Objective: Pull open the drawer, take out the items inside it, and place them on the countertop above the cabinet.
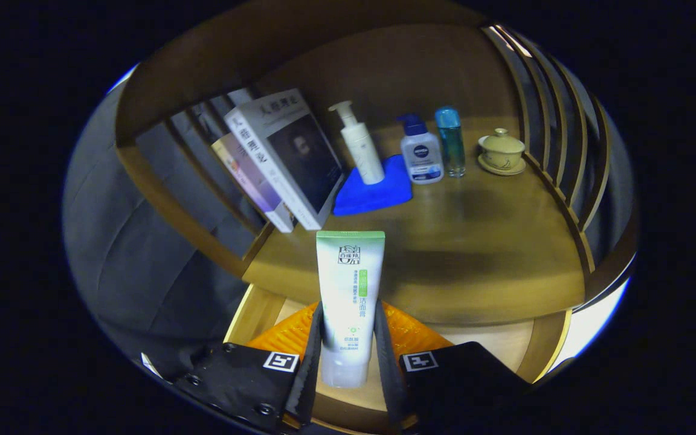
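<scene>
Grip: my fingers (348,338) were clamped on the facial cleanser tube (350,302), held upright above the open drawer (263,308).
Risk: the tube's slick sides might have slipped.
Hazard: the counter (475,241) edge lay just ahead and could have caught it.

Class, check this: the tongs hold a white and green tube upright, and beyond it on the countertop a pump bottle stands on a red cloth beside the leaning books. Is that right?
One detail is wrong: the cloth is blue, not red. The gripper view shows the tongs holding the white and green tube upright, and beyond it on the countertop the pump bottle stands on that blue cloth beside the leaning books.
</scene>
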A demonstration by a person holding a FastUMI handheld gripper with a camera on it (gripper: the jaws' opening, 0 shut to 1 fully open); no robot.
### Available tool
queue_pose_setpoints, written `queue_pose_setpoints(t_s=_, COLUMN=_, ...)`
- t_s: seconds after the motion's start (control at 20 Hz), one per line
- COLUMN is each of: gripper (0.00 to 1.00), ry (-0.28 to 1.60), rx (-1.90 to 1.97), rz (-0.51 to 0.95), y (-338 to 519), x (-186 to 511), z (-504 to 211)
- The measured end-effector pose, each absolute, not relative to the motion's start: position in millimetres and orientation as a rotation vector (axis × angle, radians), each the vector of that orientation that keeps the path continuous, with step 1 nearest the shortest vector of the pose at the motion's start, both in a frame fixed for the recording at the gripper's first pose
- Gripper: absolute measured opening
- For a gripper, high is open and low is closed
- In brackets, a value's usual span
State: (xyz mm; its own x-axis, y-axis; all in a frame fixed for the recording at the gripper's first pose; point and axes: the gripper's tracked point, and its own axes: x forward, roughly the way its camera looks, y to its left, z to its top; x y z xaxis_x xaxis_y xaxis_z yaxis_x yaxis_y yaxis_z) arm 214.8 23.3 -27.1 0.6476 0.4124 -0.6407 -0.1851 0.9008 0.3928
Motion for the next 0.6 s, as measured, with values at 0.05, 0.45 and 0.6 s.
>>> queue_pose_setpoints(t_s=0.05, gripper=0.48, ry=0.802, rx=0.311, rz=0.326, y=20.3, x=223.5, z=-28.0)
queue_pose_setpoints(t_s=0.45, gripper=0.48, ry=0.881, rx=0.411, rz=0.171, y=11.1, x=280.4, z=-52.2)
queue_pose_setpoints(t_s=0.6, gripper=0.48, ry=0.925, rx=0.428, rz=0.137, y=9.5, x=288.1, z=-68.3)
